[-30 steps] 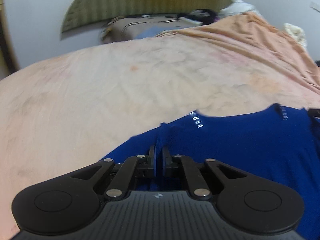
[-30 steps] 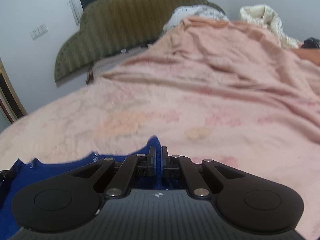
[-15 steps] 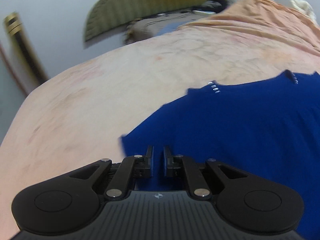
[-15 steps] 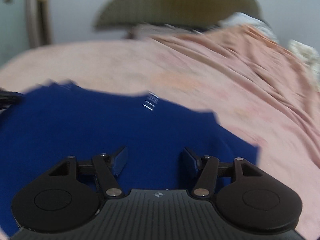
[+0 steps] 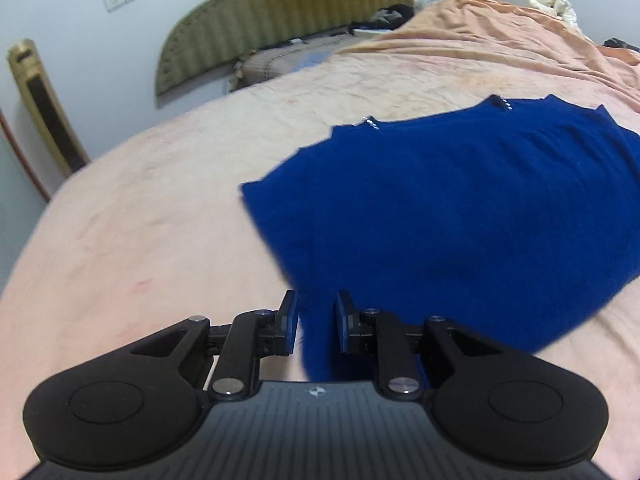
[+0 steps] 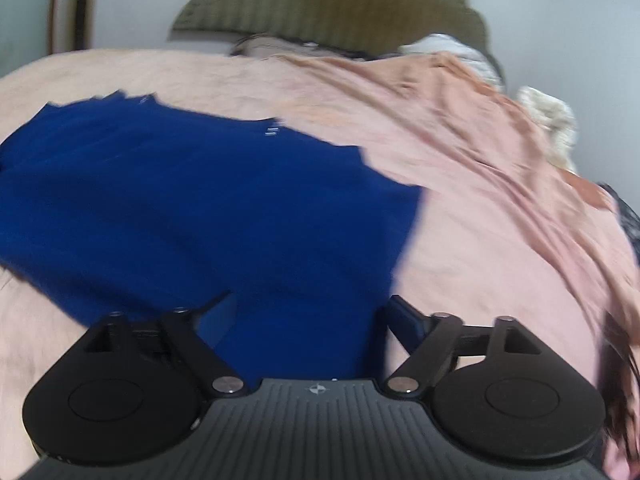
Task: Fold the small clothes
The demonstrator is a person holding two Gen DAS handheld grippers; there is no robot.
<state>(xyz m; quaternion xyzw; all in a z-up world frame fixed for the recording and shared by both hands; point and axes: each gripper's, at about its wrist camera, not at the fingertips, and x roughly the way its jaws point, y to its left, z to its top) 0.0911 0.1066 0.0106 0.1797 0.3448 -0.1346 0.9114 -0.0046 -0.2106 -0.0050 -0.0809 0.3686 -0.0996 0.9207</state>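
The left gripper (image 5: 313,322) is seen with its fingers (image 5: 289,316) a little apart, nothing pinched, and the near left corner of the blue top (image 5: 460,216) sits right between and under them. The right gripper (image 6: 310,320) is spread wide, fingers (image 6: 404,316) well clear of the cloth, with the near right edge of the same garment (image 6: 192,216) below it.

So the top looks laid out flat on the bed (image 5: 140,220), neckline at the far side, hem nearest. Probably the next fold is being set up. To get it done well, both near corners should be gripped at matching spots before anything is lifted, and only one layer should be caught, otherwise the bedspread gets dragged up too. The fold should be carried over evenly so the edges line up.

The fabric reads as soft, fuzzy knit, deep royal blue, matte, with small shiny bits near the collar. It's floppy stuff and will likely sag between the two grips. The bedspread is a crinkled peach-pink sheet, bunched into ridges at the far right. A padded olive headboard (image 5: 304,12) with vertical ribbing is seen at the far end.
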